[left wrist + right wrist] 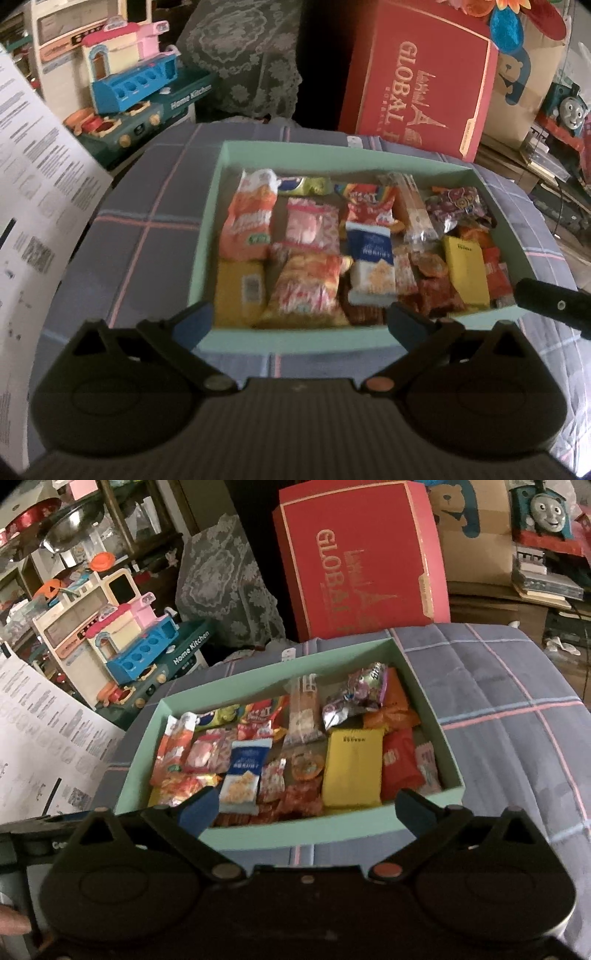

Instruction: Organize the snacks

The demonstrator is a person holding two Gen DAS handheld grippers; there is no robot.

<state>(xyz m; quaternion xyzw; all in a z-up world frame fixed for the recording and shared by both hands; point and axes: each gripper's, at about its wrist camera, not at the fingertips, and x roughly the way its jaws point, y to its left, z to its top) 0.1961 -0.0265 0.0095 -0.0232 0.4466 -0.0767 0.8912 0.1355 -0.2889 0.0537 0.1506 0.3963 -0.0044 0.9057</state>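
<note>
Left wrist view: the left gripper (300,323) is pitched downward toward the near wall of the mint-green box (295,341), with both blue-padded fingers (192,325) spread to full width and nothing between them; the tongs are released. The fingertips sit level with the near rim of the box, one close to its near-left corner, the other right of the middle of the near wall. The box rests on a plaid quilt (147,236) and is packed with snacks: an orange bag (249,221) along the left wall, a blue-and-white cracker pack (371,266) near the centre, and a yellow packet (466,275) toward the right wall. A black finger of the right gripper (554,306) enters at the right edge, just beside the near-right corner of the box. Right wrist view: the right gripper (308,810) is likewise tilted downward, fingers fully parted and empty, straddling the near wall of the box with the yellow packet just beyond the gap. A red carton (364,559) stands upright past the far edge of the quilt. A printed sheet (44,738) lies at the left, beside a toy kitchen (125,642).
</note>
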